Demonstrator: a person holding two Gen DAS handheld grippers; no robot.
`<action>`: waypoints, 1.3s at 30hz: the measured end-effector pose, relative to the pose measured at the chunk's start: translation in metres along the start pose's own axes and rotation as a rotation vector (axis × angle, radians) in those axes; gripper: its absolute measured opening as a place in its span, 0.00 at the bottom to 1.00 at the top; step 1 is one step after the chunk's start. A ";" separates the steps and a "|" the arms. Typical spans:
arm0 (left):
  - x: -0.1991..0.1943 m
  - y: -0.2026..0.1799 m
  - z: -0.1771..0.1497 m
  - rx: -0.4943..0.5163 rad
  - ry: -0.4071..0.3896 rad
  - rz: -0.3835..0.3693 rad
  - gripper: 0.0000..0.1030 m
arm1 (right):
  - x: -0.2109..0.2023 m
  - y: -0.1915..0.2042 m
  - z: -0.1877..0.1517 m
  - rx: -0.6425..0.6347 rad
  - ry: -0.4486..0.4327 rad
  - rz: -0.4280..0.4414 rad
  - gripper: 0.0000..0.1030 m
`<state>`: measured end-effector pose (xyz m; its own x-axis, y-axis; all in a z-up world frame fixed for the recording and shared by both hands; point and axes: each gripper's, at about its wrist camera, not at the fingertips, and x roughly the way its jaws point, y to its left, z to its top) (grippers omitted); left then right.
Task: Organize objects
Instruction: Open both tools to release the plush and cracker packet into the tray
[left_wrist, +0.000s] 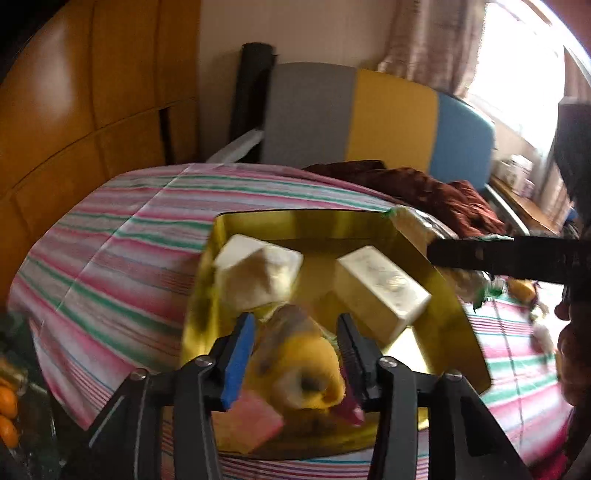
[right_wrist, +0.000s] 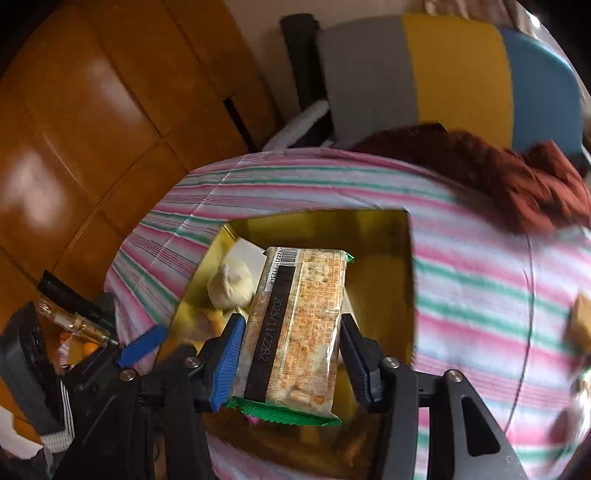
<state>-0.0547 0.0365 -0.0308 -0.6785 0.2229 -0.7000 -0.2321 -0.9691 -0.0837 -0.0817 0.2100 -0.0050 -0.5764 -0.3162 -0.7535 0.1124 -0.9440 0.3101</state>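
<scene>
A gold tin box (left_wrist: 436, 280) sits open on the striped tablecloth (left_wrist: 110, 258). Inside lie two white boxes (left_wrist: 380, 288), a pale round bun (right_wrist: 231, 284) and a pink packet (left_wrist: 251, 421). My left gripper (left_wrist: 295, 354) is over the near part of the box, shut on a yellow plush toy (left_wrist: 299, 369). My right gripper (right_wrist: 291, 347) is shut on a clear snack packet with a green edge (right_wrist: 295, 325), held above the same box (right_wrist: 376, 229). The right gripper's finger shows as a dark bar in the left wrist view (left_wrist: 502, 258).
A dark red cloth (right_wrist: 498, 173) lies at the table's far edge. A grey, yellow and blue chair back (left_wrist: 369, 122) stands behind it. Wooden cabinets (left_wrist: 74, 110) are on the left. Oranges (left_wrist: 7, 413) and a glass bottle (right_wrist: 74, 321) sit at the lower left.
</scene>
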 end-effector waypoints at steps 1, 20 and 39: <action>0.001 0.004 -0.001 -0.010 0.006 0.005 0.49 | 0.003 0.006 0.002 -0.018 0.000 -0.019 0.52; -0.020 0.007 -0.024 -0.029 0.012 0.011 0.59 | -0.038 0.047 -0.048 -0.191 -0.111 -0.272 0.52; -0.036 -0.017 -0.023 0.030 -0.011 -0.019 0.59 | -0.064 0.041 -0.061 -0.191 -0.170 -0.327 0.52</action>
<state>-0.0100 0.0426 -0.0205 -0.6815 0.2424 -0.6905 -0.2654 -0.9612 -0.0754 0.0089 0.1856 0.0210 -0.7301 0.0080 -0.6833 0.0405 -0.9977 -0.0549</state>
